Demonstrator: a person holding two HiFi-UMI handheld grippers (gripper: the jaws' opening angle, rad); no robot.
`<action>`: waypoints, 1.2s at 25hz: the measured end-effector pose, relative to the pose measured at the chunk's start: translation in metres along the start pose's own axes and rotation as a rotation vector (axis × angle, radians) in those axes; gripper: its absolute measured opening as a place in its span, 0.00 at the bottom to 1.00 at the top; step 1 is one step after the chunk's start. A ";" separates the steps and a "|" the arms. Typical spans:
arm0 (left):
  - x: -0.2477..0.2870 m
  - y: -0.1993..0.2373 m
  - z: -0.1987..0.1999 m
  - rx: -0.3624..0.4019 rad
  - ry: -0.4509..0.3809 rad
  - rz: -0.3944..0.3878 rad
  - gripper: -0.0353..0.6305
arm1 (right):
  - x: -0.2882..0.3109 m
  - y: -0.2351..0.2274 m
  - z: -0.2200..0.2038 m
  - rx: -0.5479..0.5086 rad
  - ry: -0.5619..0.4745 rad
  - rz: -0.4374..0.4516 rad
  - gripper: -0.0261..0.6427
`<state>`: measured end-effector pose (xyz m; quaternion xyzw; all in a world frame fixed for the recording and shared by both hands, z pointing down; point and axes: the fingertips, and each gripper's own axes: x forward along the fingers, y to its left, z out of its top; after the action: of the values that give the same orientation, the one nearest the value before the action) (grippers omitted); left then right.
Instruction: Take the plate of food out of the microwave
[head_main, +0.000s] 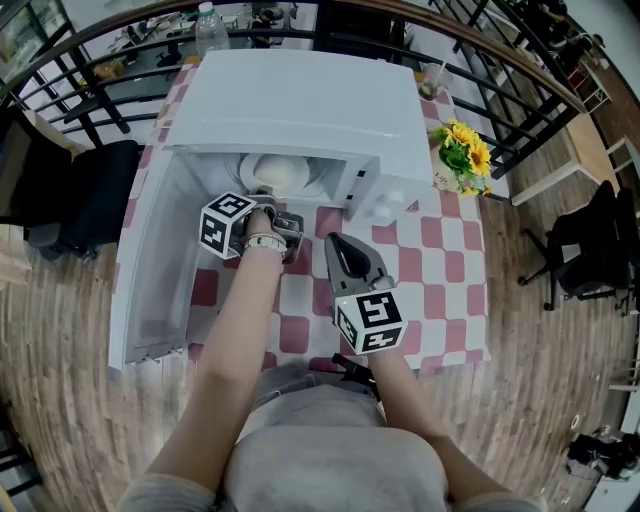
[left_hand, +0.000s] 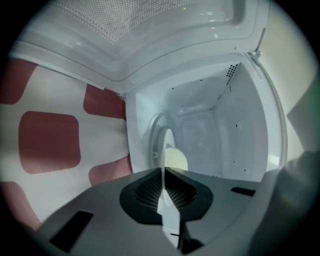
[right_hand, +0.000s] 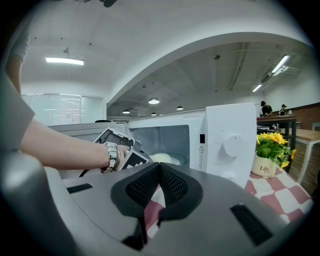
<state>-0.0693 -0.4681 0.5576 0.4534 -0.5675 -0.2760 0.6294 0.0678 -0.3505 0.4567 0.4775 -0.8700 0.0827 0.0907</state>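
Observation:
The white microwave (head_main: 300, 110) stands on the checked table with its door (head_main: 150, 270) swung open to the left. Inside lies a white plate (head_main: 262, 172) with a pale round bun (head_main: 282, 176). My left gripper (head_main: 268, 195) reaches into the opening and is shut on the plate's near rim. In the left gripper view the plate (left_hand: 167, 145) runs edge-on between the closed jaws of the left gripper (left_hand: 164, 172), the bun (left_hand: 177, 159) just beyond. My right gripper (head_main: 335, 240) hovers over the table in front of the microwave, shut and holding nothing. Its own view shows the right gripper (right_hand: 160, 167) aimed at the microwave (right_hand: 230, 140).
A small pot of yellow flowers (head_main: 462, 150) stands right of the microwave, also seen as the flower pot (right_hand: 270, 155) in the right gripper view. A water bottle (head_main: 208, 28) and a cup (head_main: 432, 80) sit behind it. A black railing circles the table; chairs stand at both sides.

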 end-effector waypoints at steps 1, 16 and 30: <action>-0.001 -0.001 0.000 -0.002 0.000 -0.016 0.07 | 0.000 0.000 0.001 -0.001 -0.002 0.000 0.07; -0.024 0.003 -0.005 0.031 0.013 -0.148 0.07 | -0.007 0.004 0.004 -0.010 -0.028 -0.004 0.07; -0.061 0.002 -0.011 0.092 0.038 -0.211 0.07 | -0.015 0.016 0.012 -0.047 -0.057 -0.005 0.07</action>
<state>-0.0715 -0.4118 0.5320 0.5442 -0.5167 -0.3060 0.5859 0.0616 -0.3328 0.4401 0.4796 -0.8727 0.0484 0.0774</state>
